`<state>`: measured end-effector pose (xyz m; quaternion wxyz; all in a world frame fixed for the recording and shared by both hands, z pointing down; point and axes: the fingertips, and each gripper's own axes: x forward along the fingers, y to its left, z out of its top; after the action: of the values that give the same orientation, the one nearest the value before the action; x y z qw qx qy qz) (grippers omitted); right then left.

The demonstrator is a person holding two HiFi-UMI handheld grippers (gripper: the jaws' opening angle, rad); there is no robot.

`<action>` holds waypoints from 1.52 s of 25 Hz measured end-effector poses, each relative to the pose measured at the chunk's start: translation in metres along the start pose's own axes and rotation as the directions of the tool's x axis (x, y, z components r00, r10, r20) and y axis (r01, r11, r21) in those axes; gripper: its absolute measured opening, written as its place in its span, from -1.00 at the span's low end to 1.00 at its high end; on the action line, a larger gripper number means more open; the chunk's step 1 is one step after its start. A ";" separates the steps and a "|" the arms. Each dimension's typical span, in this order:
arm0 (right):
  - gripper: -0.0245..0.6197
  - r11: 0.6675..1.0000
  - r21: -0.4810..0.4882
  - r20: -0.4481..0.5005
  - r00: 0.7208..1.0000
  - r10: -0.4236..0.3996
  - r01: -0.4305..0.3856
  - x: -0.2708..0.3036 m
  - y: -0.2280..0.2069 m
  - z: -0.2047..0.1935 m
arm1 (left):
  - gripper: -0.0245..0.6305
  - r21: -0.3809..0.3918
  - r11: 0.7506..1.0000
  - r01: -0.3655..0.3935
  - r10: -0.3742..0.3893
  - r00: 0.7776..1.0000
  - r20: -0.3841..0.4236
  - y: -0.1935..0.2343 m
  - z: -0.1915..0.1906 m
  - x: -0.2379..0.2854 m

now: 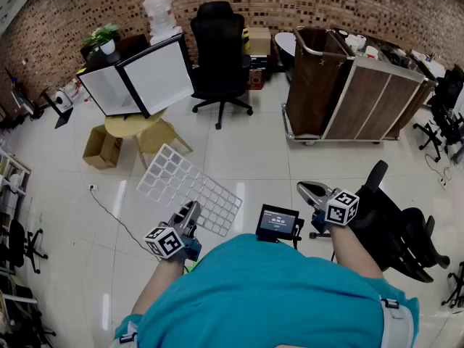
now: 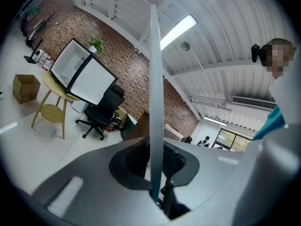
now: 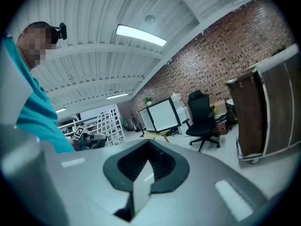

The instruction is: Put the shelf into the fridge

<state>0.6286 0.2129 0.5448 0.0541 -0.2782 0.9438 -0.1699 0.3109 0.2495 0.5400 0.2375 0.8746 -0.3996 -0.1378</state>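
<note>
Left gripper [image 1: 193,209] held forward — jaws clamping shelf [image 1: 185,185].

Shelf [image 1: 190,187]: white coated wire grid, smooth, faint sheen; floor [image 1: 246,147]: pale tile, glossy, mirrors the lights; back wall [image 1: 304,6]: rough brick, matt; fridge [image 1: 156,75]: smooth white panels in a black frame; office chair [image 1: 219,46]: black cloth, matt; box [image 1: 101,147]: plain brown cardboard; stool [image 1: 134,127]: pale wood, satin; cart [image 1: 362,96]: wood-grain panels, metal rails; left gripper [image 1: 190,210] and right gripper [image 1: 308,189]: grey matt plastic shells; shirt [image 1: 268,296]: teal cloth; ceiling [image 2: 225,32]: white ribbed sheet metal.
</note>
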 end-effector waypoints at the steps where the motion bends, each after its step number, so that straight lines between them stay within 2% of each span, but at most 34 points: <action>1: -0.92 1.000 0.010 -0.001 1.000 0.004 -0.004 0.002 0.001 -0.001 | -0.84 -0.004 1.000 -0.004 0.004 1.000 -0.003 0.000 -0.002 -0.002; 3: -0.92 1.000 0.023 -0.004 1.000 0.014 -0.014 0.004 -0.002 -0.005 | -0.84 -0.010 1.000 -0.014 0.014 1.000 -0.006 0.000 -0.009 -0.002; 6: -0.92 0.999 0.018 -0.016 0.999 0.048 -0.048 0.001 -0.031 -0.017 | -0.84 -0.019 0.999 -0.040 0.040 0.999 -0.001 0.002 -0.034 0.016; 9: -0.92 0.997 0.012 -0.030 0.996 0.079 -0.079 0.015 -0.046 -0.030 | -0.84 -0.013 0.998 -0.053 0.054 0.998 0.017 0.018 -0.048 0.016; 11: -0.92 0.997 0.006 -0.038 0.996 0.080 -0.080 0.041 -0.031 -0.030 | -0.84 -0.018 0.999 -0.050 0.051 0.998 0.029 0.035 -0.035 -0.002; 17: -0.92 0.998 -0.025 -0.044 0.998 0.052 -0.054 0.131 0.050 -0.013 | -0.84 -0.028 1.000 -0.010 0.011 0.999 0.046 0.089 0.043 -0.073; 20: -0.92 0.999 -0.031 -0.030 0.999 0.034 -0.035 0.172 0.068 -0.012 | -0.84 -0.018 1.000 0.004 -0.003 0.999 0.050 0.122 0.074 -0.095; 25: -0.92 0.998 -0.052 -0.039 0.998 0.044 -0.046 0.254 0.066 -0.025 | -0.84 -0.007 1.000 -0.008 0.009 0.999 0.054 0.190 0.113 -0.107; 30: -0.92 0.995 -0.044 -0.064 0.994 0.089 -0.092 0.329 0.065 -0.060 | -0.84 0.001 1.000 -0.027 0.027 0.997 0.078 0.256 0.122 -0.122; 35: -0.92 0.987 -0.061 -0.091 0.985 0.146 -0.152 0.374 0.069 -0.066 | -0.84 -0.002 0.998 -0.058 0.058 0.992 0.114 0.284 0.135 -0.140; 38: -0.92 0.979 -0.057 -0.099 0.977 0.190 -0.196 0.400 0.040 -0.085 | -0.84 0.015 0.996 -0.089 0.086 0.987 0.136 0.309 0.123 -0.130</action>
<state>0.2558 0.0515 0.6071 0.0173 -0.1786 0.9730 -0.1452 -0.0215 0.1362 0.6044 0.2063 0.8472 -0.4544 -0.1821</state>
